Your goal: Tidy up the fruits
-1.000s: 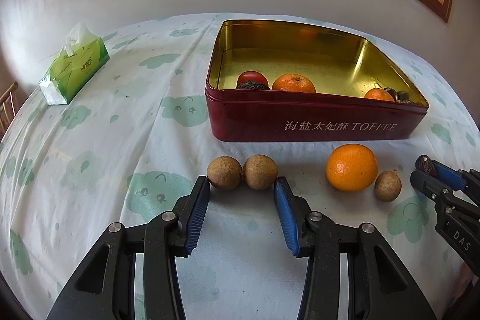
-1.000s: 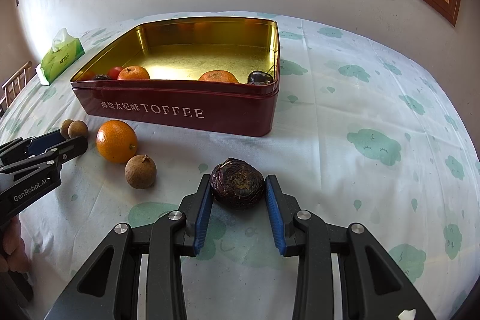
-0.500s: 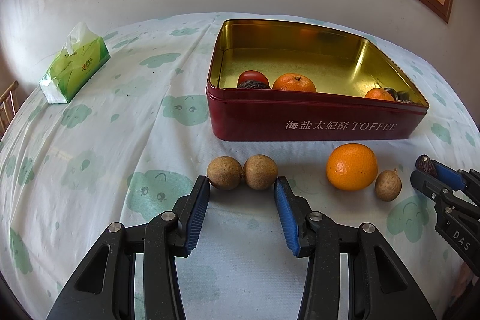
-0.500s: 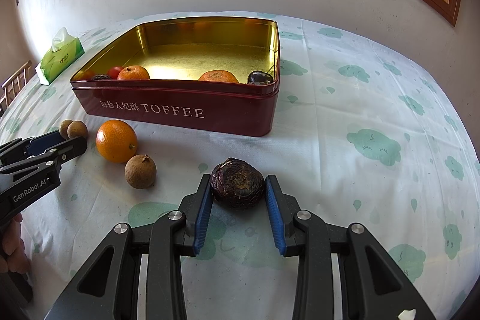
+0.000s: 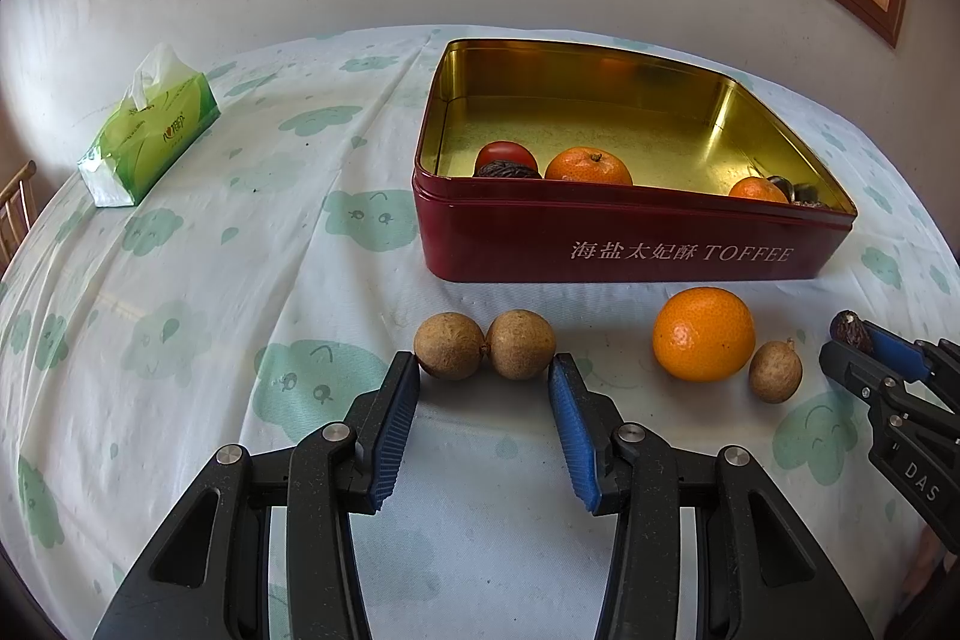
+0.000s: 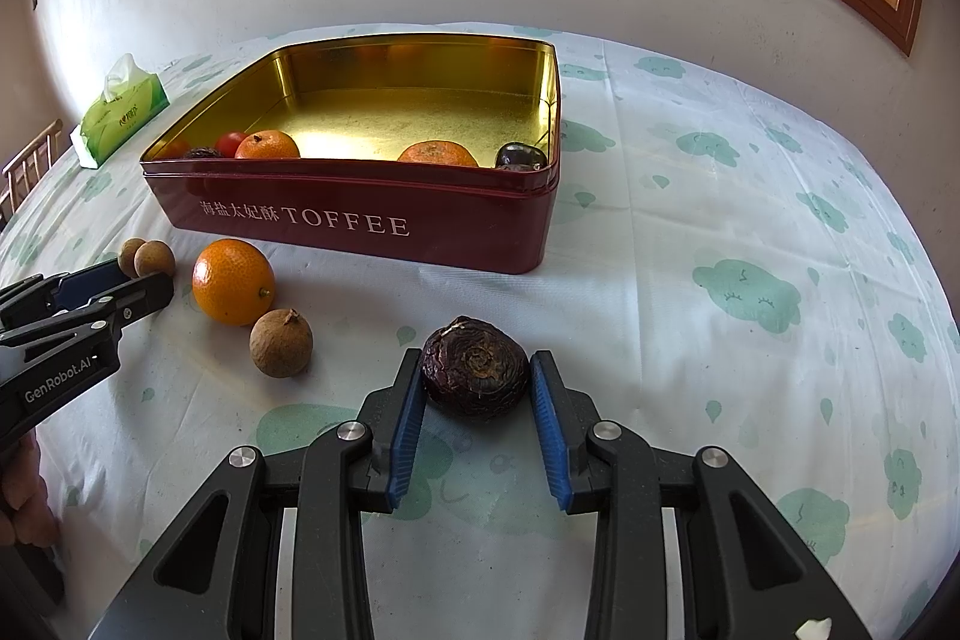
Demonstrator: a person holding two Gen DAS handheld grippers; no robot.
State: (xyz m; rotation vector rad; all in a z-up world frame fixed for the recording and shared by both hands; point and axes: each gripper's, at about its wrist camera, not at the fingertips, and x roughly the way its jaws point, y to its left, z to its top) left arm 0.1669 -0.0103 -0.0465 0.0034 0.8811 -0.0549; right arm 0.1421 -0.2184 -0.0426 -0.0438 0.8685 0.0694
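Observation:
A red toffee tin point(image 5: 630, 250) point(image 6: 480, 232) with a gold inside holds a tomato point(image 5: 507, 155), two mandarins point(image 5: 588, 166) point(image 5: 757, 190) and dark fruits. On the cloth in front lie two brown longans point(image 5: 485, 345), an orange point(image 5: 703, 333) point(image 6: 233, 281) and a third longan point(image 5: 774, 372) point(image 6: 281, 343). My left gripper point(image 5: 485, 370) is open, its tips either side of the longan pair. My right gripper point(image 6: 475, 370) is open around a dark water chestnut point(image 6: 475, 375), with a small gap on each side.
A green tissue pack point(image 5: 150, 130) lies at the far left of the table. A wall with a wood-framed window stands behind the table. A wooden chair back point(image 5: 15, 205) shows past the left edge.

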